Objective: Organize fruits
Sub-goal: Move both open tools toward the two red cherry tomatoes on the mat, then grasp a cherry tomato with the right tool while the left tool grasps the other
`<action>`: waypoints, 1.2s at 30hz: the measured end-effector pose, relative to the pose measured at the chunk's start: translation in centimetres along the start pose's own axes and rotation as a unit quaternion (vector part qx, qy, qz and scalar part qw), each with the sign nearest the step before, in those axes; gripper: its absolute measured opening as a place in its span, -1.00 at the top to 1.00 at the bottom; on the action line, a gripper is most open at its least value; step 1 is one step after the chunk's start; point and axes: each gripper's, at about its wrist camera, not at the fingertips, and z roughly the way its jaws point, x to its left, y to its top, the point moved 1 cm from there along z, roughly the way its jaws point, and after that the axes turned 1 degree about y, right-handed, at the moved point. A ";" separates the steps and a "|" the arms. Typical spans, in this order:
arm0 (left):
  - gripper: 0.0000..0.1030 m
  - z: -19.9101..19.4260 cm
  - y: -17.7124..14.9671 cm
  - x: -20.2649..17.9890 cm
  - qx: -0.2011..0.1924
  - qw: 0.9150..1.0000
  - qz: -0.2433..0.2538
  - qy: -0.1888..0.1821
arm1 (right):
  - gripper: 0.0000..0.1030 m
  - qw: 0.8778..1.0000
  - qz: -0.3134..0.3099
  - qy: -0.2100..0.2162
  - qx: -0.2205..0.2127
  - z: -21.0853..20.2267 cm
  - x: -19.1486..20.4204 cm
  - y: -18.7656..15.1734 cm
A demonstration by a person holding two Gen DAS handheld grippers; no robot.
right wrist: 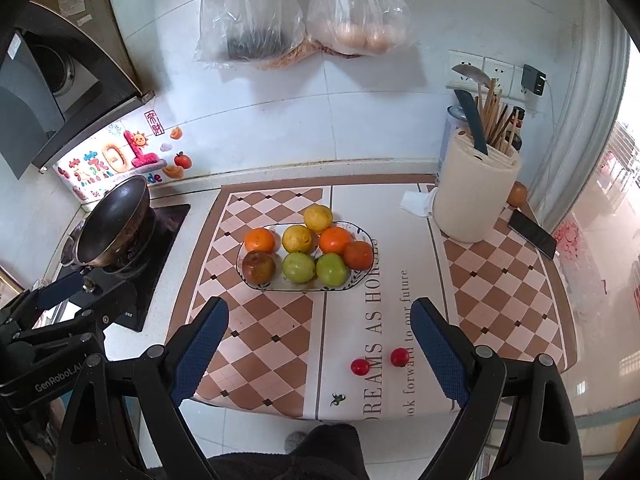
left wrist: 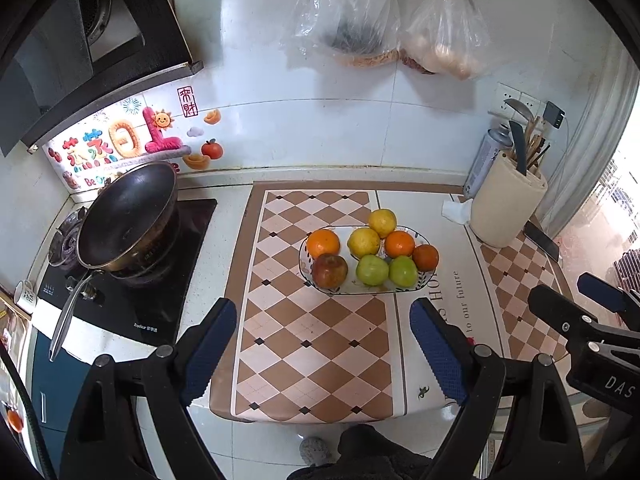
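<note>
Hand-held gripper (right wrist: 320,336) facing crosswise plate (right wrist: 362,276)

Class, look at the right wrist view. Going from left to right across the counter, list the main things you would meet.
Wok → plate of fruit → two small red tomatoes → cream utensil holder → black phone.

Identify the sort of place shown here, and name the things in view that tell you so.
Most likely a home kitchen: a wok sits on a gas stove under a range hood, a utensil holder stands by the tiled wall, and a plate holds fruit.
</note>
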 end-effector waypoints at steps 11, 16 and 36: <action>-1.00 1.0 -0.7 -0.1 -0.009 1.000 0.006 0.002 | -0.96 0.996 0.080 0.026 0.002 1.9 -4.1 -1.4; -1.00 5.1 -1.6 -1.9 0.024 0.999 0.020 0.021 | -0.95 0.990 0.125 0.021 0.055 6.9 -9.3 -4.3; -1.00 25.8 -9.8 -11.2 0.303 0.952 0.014 0.052 | 0.37 0.964 0.052 0.064 0.254 28.0 -16.8 -11.9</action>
